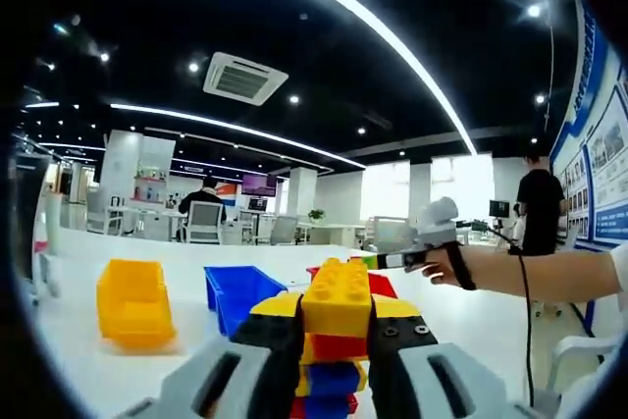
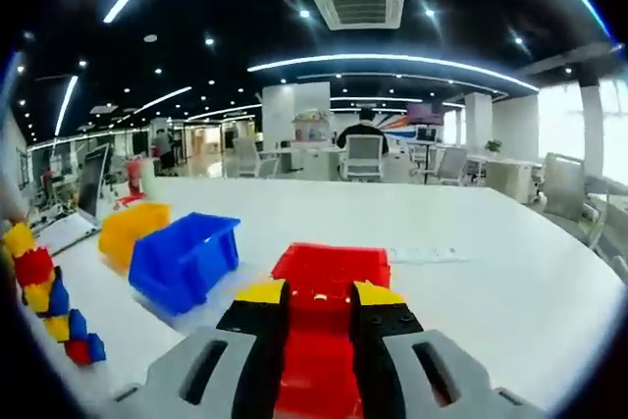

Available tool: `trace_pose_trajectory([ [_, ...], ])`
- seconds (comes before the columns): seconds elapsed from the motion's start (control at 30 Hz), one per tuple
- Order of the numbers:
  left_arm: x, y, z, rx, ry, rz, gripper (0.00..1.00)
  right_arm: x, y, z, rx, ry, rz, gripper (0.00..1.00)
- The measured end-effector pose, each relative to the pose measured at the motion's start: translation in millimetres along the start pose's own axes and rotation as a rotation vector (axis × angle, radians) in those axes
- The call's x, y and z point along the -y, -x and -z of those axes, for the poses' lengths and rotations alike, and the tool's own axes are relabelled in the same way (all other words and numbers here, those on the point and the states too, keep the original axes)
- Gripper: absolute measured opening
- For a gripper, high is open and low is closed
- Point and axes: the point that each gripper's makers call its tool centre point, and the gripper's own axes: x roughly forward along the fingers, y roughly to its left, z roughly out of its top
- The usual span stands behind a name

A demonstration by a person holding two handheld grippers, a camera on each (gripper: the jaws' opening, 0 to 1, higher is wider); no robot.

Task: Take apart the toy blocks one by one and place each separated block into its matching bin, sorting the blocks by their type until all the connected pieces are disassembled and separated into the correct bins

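Left gripper view: left gripper (image 1: 337, 340) closed tight on a stacked block tower (image 1: 336, 336), jaws pressing both sides of it, tower held upright above the table (image 1: 147, 365); further right, the right gripper (image 1: 397, 260) in a person's hand (image 1: 444, 267), red bin (image 1: 381, 285) just beneath its tip. Right gripper view: right gripper (image 2: 319, 326) with jaws parted and nothing clamped, poised directly over the red bin (image 2: 331, 270); same tower (image 2: 49, 296) hanging at the far left edge. Tower built of yellow, red and blue bricks, yellow studded brick on top, red and blue ones lower down, all joined together. Three bins on the white table: yellow bin (image 2: 132, 231), blue bin (image 2: 186, 257), then red, side by side. Beyond, an open office: dark ceiling with strip lights and an air vent (image 2: 358, 7), desks, chairs, a seated person (image 2: 365, 134).
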Motion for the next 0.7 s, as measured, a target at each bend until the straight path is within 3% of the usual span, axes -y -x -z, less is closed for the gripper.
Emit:
trace_pose_trajectory([
  [0.07,0.2,-0.2,0.2,-0.001,-0.002,0.0,0.26,2.5,-0.4,-2.8,0.041,0.038,0.008,0.4],
  [0.13,0.2,-0.1,0.4,-0.001,-0.001,0.001,0.26,-0.4,1.7,-1.6,0.045,-0.003,-0.015,0.57],
  [0.23,-0.8,-0.1,1.5,-0.003,0.002,0.0,0.26,-5.5,8.2,0.1,0.045,-0.02,-0.04,0.51],
  [0.47,-0.6,-0.6,-0.2,0.0,0.0,-0.001,0.26,-20.0,28.3,-5.2,0.076,-0.002,-0.104,0.49],
  [0.7,-1.0,-0.3,-3.8,0.006,0.002,-0.001,0.26,-45.0,62.3,-13.9,0.113,0.052,-0.202,0.48],
])
